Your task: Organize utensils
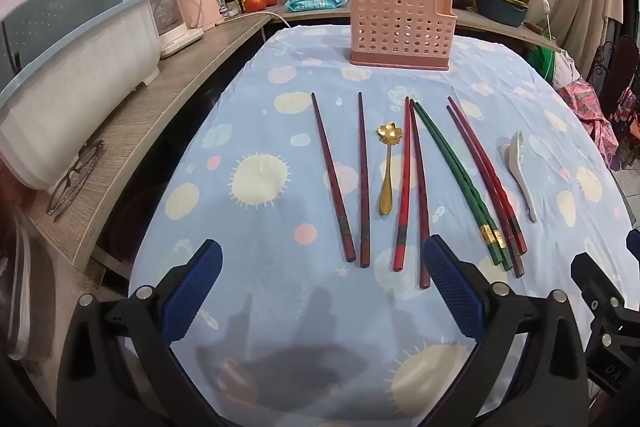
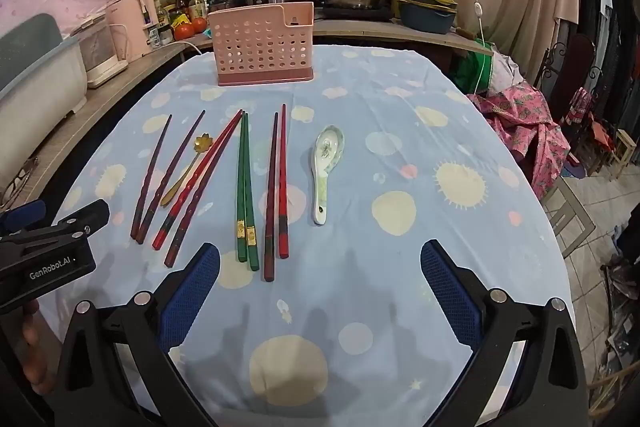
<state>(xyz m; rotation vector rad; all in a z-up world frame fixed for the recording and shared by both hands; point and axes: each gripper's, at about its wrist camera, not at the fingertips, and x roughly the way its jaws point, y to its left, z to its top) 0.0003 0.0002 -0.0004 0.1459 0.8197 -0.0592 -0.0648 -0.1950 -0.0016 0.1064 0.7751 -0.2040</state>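
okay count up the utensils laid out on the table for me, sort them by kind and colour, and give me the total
Dark maroon chopsticks: 2
Red and dark red chopsticks: 4
Green chopsticks: 2
Gold flower-shaped spoon: 1
White ceramic spoon: 1
Total: 10 utensils, all lying on the tablecloth; none shows above the rim of the pink holder.

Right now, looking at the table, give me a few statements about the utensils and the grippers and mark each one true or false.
1. The pink holder already contains chopsticks. False: none show in it; all lie on the cloth.
2. The gold spoon lies among the chopsticks. True.
3. The right gripper grips the ceramic spoon. False: it is open and empty.
4. The green chopsticks lie side by side. True.
5. The left gripper is open. True.
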